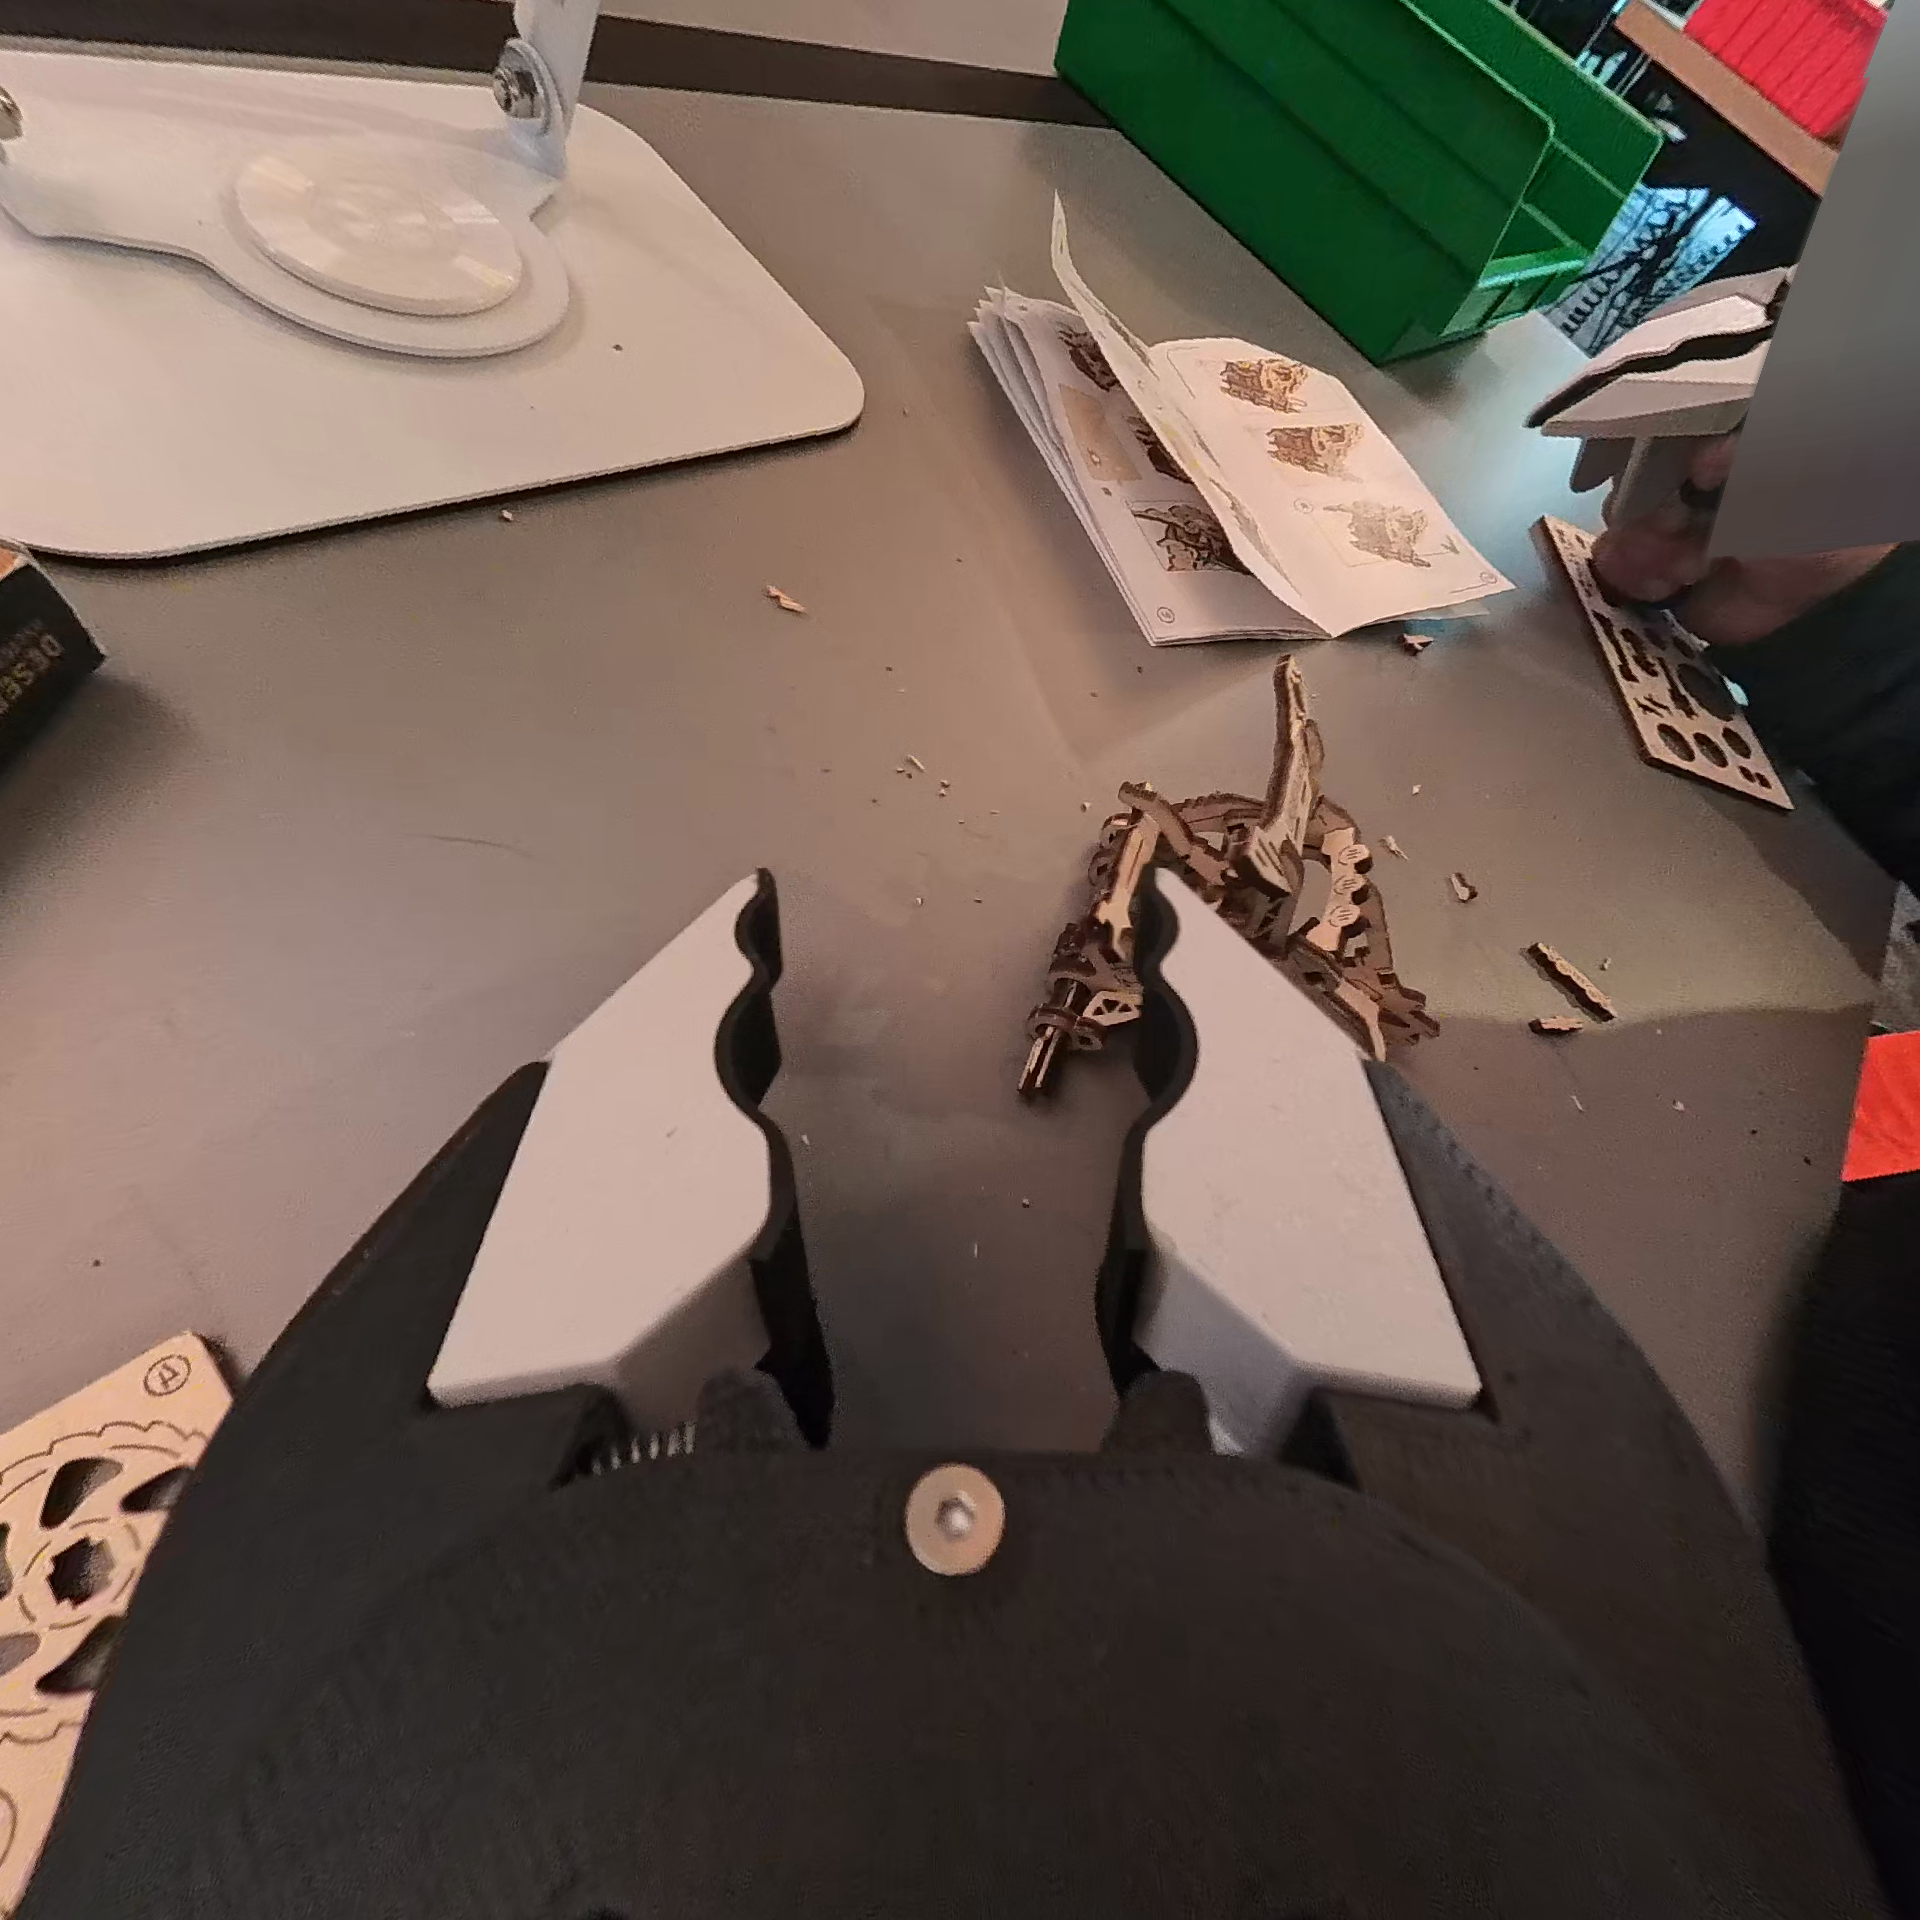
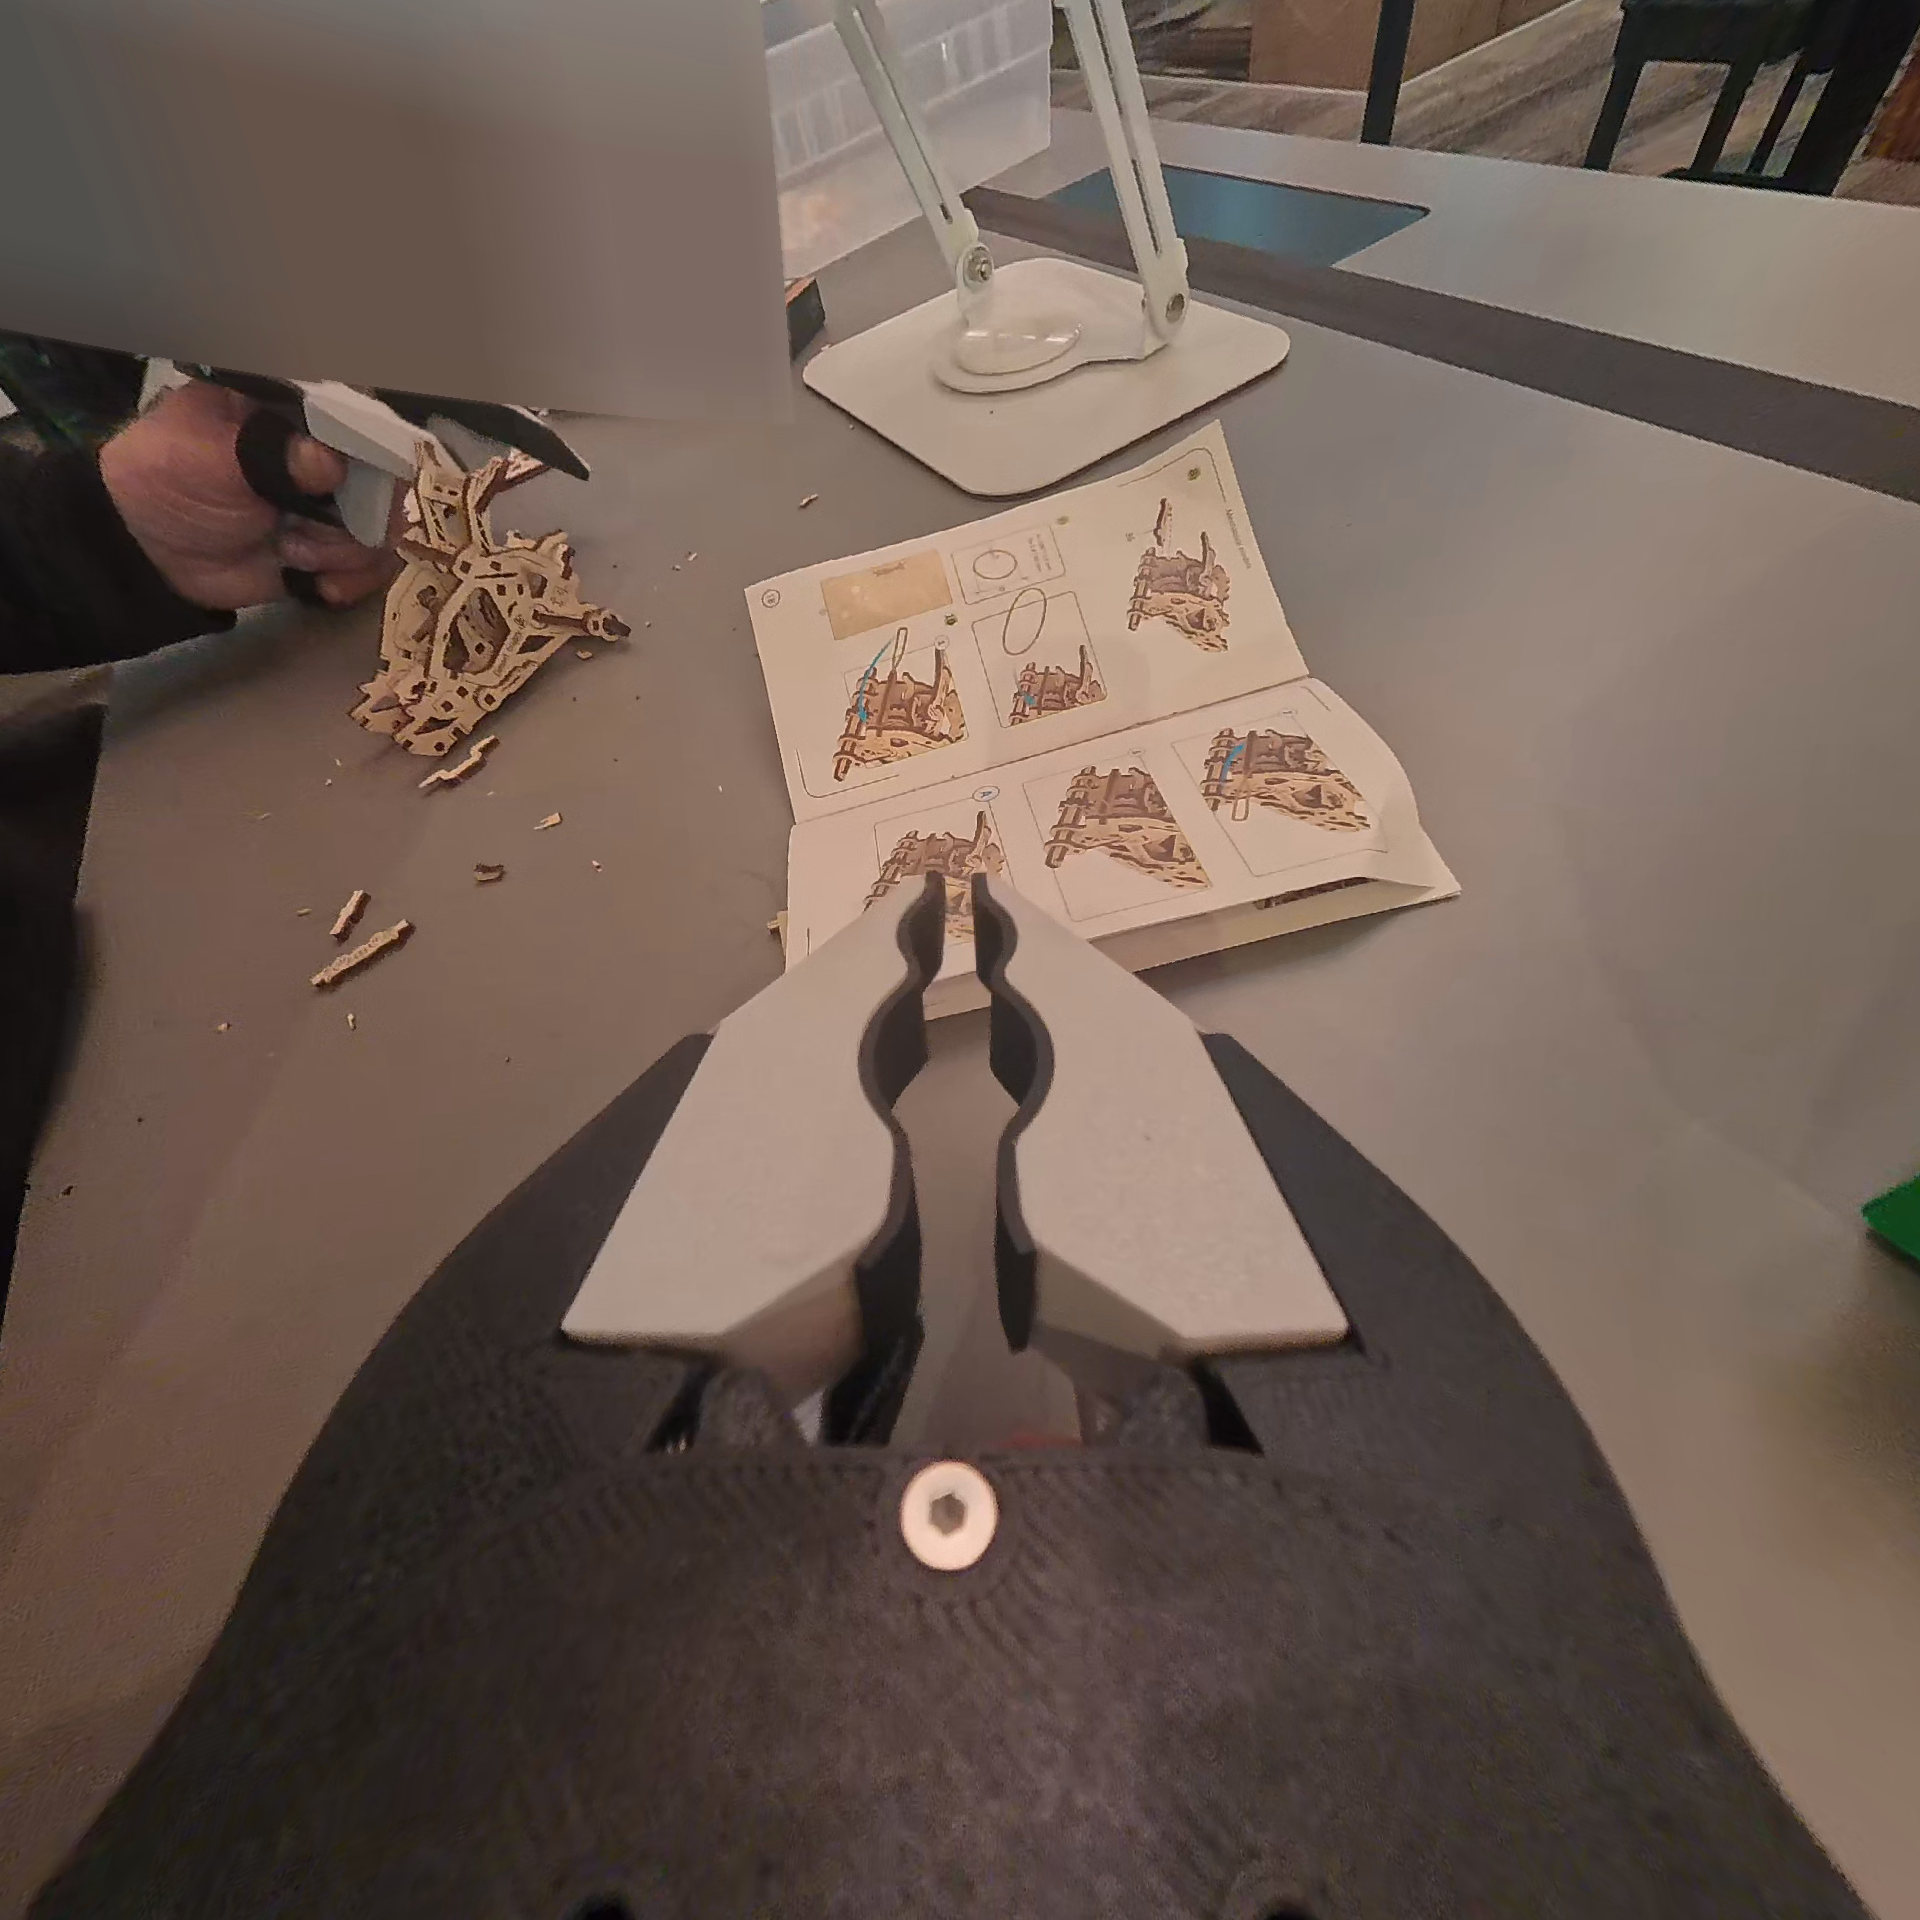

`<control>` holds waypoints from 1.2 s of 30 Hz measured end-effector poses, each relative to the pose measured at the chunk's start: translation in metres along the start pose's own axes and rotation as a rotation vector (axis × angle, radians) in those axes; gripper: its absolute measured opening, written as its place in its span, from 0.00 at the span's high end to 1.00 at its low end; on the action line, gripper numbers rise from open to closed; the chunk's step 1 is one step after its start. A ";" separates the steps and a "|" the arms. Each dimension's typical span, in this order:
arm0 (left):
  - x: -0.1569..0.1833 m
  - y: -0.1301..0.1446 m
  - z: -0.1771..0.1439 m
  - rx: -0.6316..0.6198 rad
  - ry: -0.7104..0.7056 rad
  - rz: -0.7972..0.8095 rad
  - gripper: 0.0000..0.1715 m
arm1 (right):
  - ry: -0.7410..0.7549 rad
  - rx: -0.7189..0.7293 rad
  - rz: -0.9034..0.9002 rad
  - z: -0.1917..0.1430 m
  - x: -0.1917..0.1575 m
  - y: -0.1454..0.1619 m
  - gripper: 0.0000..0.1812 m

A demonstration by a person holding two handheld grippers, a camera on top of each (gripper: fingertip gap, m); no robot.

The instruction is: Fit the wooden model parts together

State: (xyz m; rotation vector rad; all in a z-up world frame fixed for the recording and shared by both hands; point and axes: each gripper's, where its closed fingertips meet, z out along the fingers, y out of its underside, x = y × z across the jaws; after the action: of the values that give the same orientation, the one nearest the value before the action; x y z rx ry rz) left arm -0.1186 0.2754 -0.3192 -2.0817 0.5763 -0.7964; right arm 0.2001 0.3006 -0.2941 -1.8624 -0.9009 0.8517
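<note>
A half-built wooden model (image 1: pixel 1247 862) rests on the grey table (image 1: pixel 520 831), with a flat strut sticking up from it. My left gripper (image 1: pixel 961 894) is open, and the model lies against the outside and tip of its right finger, with an axle end poking into the gap. In the right wrist view the model (image 2: pixel 468 623) stands at the far left with the left gripper (image 2: pixel 457 468) at its top, held by a hand. My right gripper (image 2: pixel 956 883) is shut and empty, low over the instruction booklet (image 2: pixel 1091 707). It also shows in the left wrist view (image 1: pixel 1652 395) at the far right.
The open booklet (image 1: pixel 1247 468) lies behind the model. A white lamp base (image 1: pixel 416 312) stands far left and a green bin (image 1: pixel 1351 156) at the back. Punched wooden sheets lie at right (image 1: pixel 1662 675) and near left (image 1: pixel 83 1507). Loose wood offcuts (image 2: pixel 358 951) and chips are scattered about. The tips of one gripper are about 35 cm away from the tips of the other.
</note>
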 end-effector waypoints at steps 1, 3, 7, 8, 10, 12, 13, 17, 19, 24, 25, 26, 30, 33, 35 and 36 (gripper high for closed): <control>-0.001 -0.001 0.000 0.004 -0.013 0.007 0.59 | 0.000 0.009 0.006 -0.001 0.001 -0.001 0.98; -0.002 -0.003 -0.003 0.021 -0.032 0.016 0.53 | 0.011 0.025 0.018 -0.003 0.003 -0.003 0.96; 0.001 -0.007 -0.011 0.064 -0.035 0.008 0.51 | 0.023 0.000 0.020 0.000 0.005 0.000 0.93; 0.002 -0.008 -0.013 0.065 -0.034 0.011 0.50 | 0.032 0.001 0.017 0.000 0.006 -0.001 0.93; 0.006 -0.010 -0.021 0.080 -0.034 0.021 0.50 | 0.053 0.023 0.012 -0.003 0.006 -0.005 0.92; 0.008 -0.013 -0.031 0.097 -0.034 0.022 0.50 | 0.053 0.049 0.017 -0.006 0.000 -0.015 0.91; 0.010 -0.013 -0.035 0.102 -0.028 0.015 0.50 | 0.062 0.048 0.005 -0.006 -0.004 -0.020 0.91; 0.018 -0.008 -0.052 0.090 -0.025 0.023 0.50 | 0.059 0.014 -0.051 0.001 -0.035 -0.043 0.88; 0.020 -0.002 -0.057 0.064 -0.047 0.030 0.52 | 0.040 -0.045 -0.062 0.014 -0.058 -0.048 0.87; 0.049 0.028 -0.033 -0.079 -0.055 0.003 0.53 | -0.031 -0.306 -0.078 0.071 -0.128 -0.033 0.81; 0.053 0.033 -0.028 -0.104 -0.081 0.022 0.54 | -0.059 -0.312 -0.082 0.079 -0.145 -0.035 0.81; 0.058 0.035 -0.024 -0.113 -0.098 0.040 0.57 | -0.091 -0.303 -0.075 0.086 -0.162 -0.040 0.82; 0.075 0.034 -0.003 -0.128 -0.072 0.013 0.70 | -0.132 -0.313 -0.096 0.101 -0.203 -0.042 0.80; 0.072 0.038 0.007 -0.158 -0.086 0.007 0.81 | -0.131 -0.307 -0.094 0.099 -0.218 -0.041 0.81; 0.074 0.038 0.007 -0.147 -0.075 -0.004 0.87 | -0.130 -0.288 -0.079 0.095 -0.225 -0.041 0.82; 0.074 0.037 0.006 -0.141 -0.069 -0.016 0.91 | -0.127 -0.281 -0.071 0.092 -0.227 -0.040 0.83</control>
State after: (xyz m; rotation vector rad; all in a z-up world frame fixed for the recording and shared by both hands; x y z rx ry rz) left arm -0.0669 0.2109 -0.3275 -2.2356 0.5935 -0.7070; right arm -0.0004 0.1614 -0.2490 -2.0179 -1.2110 0.8407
